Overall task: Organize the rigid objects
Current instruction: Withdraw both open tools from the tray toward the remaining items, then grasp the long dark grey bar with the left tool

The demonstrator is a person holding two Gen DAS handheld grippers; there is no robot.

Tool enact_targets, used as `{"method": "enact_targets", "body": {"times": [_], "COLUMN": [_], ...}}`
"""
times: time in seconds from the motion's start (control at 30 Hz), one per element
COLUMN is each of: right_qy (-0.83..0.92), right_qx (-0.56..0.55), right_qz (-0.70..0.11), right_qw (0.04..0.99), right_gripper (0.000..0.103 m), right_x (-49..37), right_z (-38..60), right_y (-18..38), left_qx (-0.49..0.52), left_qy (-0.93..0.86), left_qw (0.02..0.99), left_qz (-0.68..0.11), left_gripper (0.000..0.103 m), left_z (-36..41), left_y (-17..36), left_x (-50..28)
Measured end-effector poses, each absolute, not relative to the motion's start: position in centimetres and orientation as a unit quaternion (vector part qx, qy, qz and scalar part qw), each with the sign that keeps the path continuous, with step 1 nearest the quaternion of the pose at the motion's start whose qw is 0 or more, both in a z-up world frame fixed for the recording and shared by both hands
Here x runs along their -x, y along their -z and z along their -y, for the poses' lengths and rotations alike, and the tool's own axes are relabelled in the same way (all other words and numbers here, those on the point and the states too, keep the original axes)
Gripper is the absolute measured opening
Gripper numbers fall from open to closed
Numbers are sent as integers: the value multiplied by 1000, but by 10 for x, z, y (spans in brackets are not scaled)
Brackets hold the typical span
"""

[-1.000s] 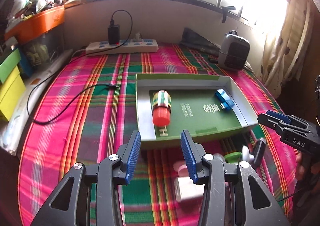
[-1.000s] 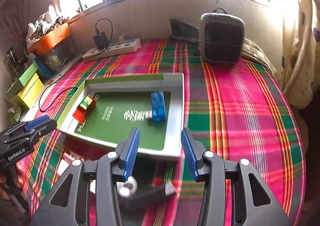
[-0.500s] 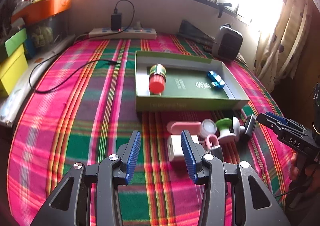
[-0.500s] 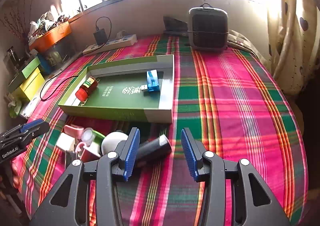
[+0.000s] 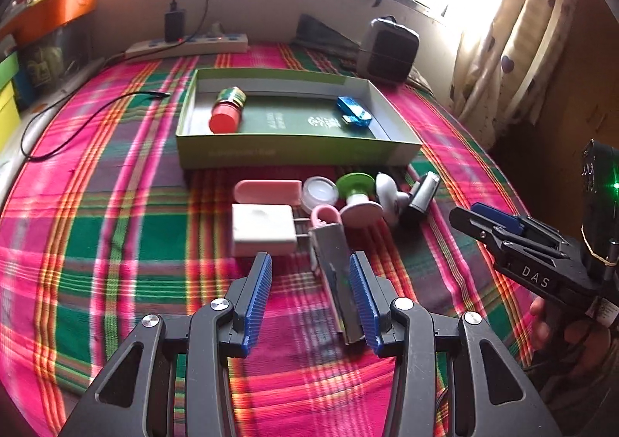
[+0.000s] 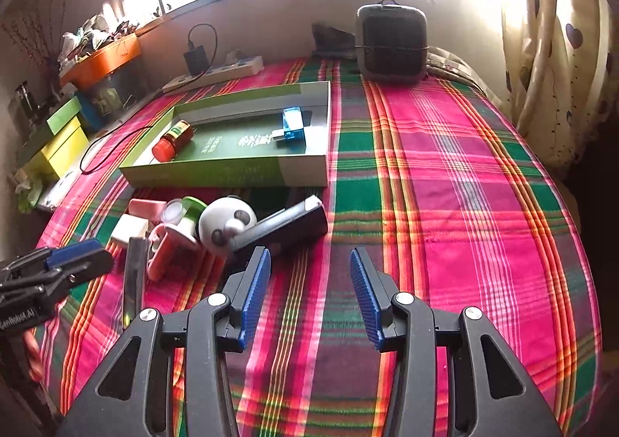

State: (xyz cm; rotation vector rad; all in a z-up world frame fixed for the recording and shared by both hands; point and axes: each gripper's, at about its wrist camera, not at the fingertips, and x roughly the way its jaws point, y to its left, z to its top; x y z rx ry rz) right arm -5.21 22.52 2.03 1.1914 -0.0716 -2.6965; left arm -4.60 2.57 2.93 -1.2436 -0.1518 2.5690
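A green box tray (image 5: pixel 294 156) (image 6: pixel 232 175) on the plaid cloth holds a red-capped bottle (image 5: pixel 227 113) (image 6: pixel 172 141) and a blue USB stick (image 5: pixel 354 112) (image 6: pixel 294 123). In front of it lies a cluster: white charger (image 5: pixel 263 230), pink case (image 5: pixel 269 191), small round jar (image 5: pixel 319 193), green-topped spool (image 5: pixel 356 193), white panda toy (image 6: pixel 228 222), black cylinder (image 6: pixel 288 224) and a grey metal strip (image 5: pixel 336 274). My left gripper (image 5: pixel 309 293) is open, low over the strip, which lies against its right finger. My right gripper (image 6: pixel 309 290) is open and empty, just right of the cluster.
A power strip (image 5: pixel 189 46) with a plugged charger and a black cable (image 5: pixel 81 119) lie at the back left. A small grey heater (image 6: pixel 392 44) stands at the back. Coloured boxes (image 6: pixel 58 143) sit off the left edge. Curtains (image 6: pixel 561 50) hang on the right.
Both grippers have drawn back from over the tray toward the near side. The cluster now lies in front of them, and the left gripper has come down over the metal strip.
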Motion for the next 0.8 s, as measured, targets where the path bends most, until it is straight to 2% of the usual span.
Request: {"method": "enact_targets", "body": {"times": [0.8], "right_qy": [909], "right_qx": [-403], "right_qz": [34], "right_qw": [106], "right_gripper": [45], "right_x": [48], "right_z": [-230], "right_y": [-14], "left_qx": [458], "left_qy": [-882], "left_qw": [107], "left_qz": [14], "left_gripper": [41], "left_z": [-48], "left_y": [-9], "left_x": [47]}}
